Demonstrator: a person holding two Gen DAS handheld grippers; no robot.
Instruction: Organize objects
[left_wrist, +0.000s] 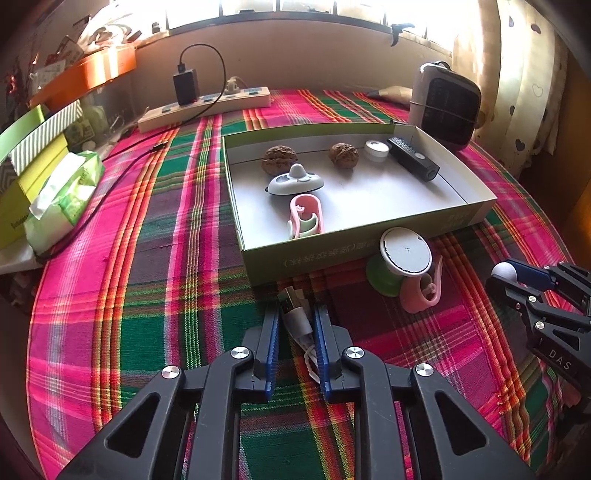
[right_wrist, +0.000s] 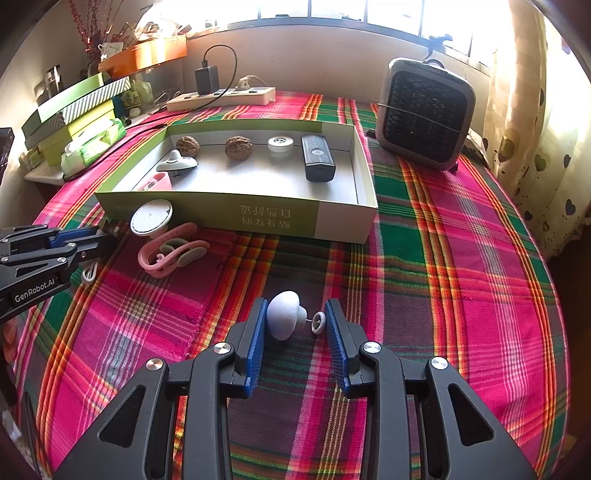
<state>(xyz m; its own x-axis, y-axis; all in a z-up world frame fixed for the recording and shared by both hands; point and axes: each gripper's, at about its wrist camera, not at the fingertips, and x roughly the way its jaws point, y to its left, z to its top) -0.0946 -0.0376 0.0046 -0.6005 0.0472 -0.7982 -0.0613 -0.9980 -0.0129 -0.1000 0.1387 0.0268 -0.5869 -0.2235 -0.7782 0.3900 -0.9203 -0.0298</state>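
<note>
Left wrist view: the left gripper (left_wrist: 295, 314) was clamped on a white USB cable plug (left_wrist: 298, 320) just before the shallow green-sided cardboard box (left_wrist: 332, 251); right wrist view: the right gripper (right_wrist: 295, 317) gripped a white mushroom-shaped knob (right_wrist: 282, 314), nearer the camera than that box (right_wrist: 280, 219).

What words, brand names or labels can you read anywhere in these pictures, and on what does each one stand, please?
"GenRobot.AI": white print on the left gripper body, in the right wrist view.
"DAS": white letters on the right gripper body, in the left wrist view; it may be cut off.
Chinese characters, upside down, on the green box front wall: too blurred to read reliably.
Print on the tissue pack: too small to read.
</note>
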